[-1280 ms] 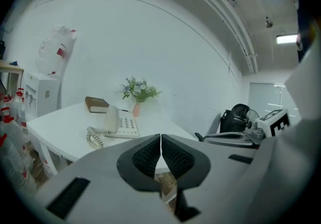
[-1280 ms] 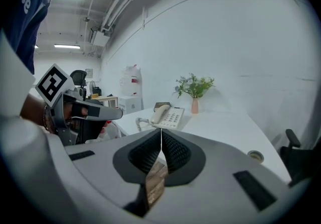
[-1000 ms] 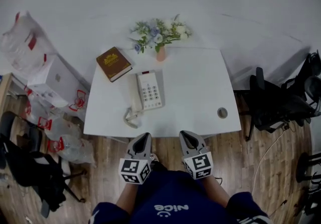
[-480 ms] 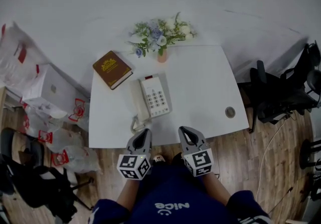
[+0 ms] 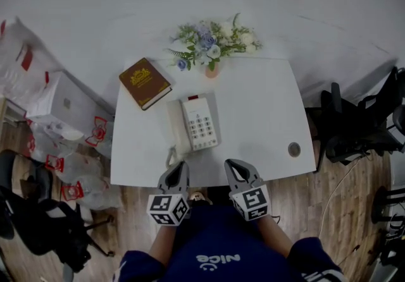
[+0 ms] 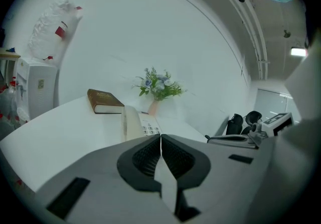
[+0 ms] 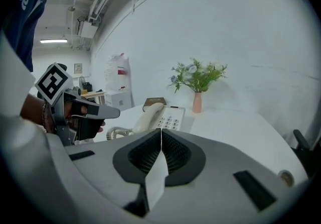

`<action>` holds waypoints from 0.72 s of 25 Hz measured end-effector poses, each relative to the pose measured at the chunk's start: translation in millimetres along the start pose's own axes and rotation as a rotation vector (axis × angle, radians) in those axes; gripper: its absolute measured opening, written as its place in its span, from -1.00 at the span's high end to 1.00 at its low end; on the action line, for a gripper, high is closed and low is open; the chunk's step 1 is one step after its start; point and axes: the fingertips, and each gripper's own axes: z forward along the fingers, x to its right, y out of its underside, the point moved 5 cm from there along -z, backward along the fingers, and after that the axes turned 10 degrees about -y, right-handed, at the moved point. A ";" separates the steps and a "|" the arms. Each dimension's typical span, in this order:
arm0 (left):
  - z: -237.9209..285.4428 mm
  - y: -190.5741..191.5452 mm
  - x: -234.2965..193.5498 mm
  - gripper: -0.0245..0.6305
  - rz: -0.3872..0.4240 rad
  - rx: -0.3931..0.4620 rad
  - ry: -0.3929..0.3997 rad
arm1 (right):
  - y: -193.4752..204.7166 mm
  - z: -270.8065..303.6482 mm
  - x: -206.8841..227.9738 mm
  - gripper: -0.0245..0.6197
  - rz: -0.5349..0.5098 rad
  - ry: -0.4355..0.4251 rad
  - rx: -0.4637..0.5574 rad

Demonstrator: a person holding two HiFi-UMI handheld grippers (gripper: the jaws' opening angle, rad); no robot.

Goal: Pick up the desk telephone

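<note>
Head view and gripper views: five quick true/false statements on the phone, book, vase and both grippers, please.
1. The handset sits in its cradle on the desk telephone. True.
2. The left gripper is clamped on the telephone. False: its jaws are shut on nothing, short of the phone at the near edge of the table.
3. In the head view, the brown book lies left of and beyond the telephone. True.
4. The vase of flowers has tipped over. False: it stands upright at the table's far edge.
5. The right gripper is wide open. False: its jaws are shut and empty.
</note>
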 end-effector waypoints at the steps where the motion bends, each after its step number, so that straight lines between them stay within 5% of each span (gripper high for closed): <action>1: 2.8 -4.0 -0.6 0.86 -0.001 0.005 -0.010 | -3.6 3.5 5.2 0.85 -0.001 -0.010 -0.001; 14: 48.6 -40.3 -21.2 0.84 -0.037 -0.022 -0.092 | -38.5 57.6 62.7 0.84 0.072 -0.104 0.013; 18: 70.2 -45.7 -30.6 0.31 -0.123 -0.084 -0.050 | -43.6 73.1 78.0 0.53 0.123 -0.165 -0.009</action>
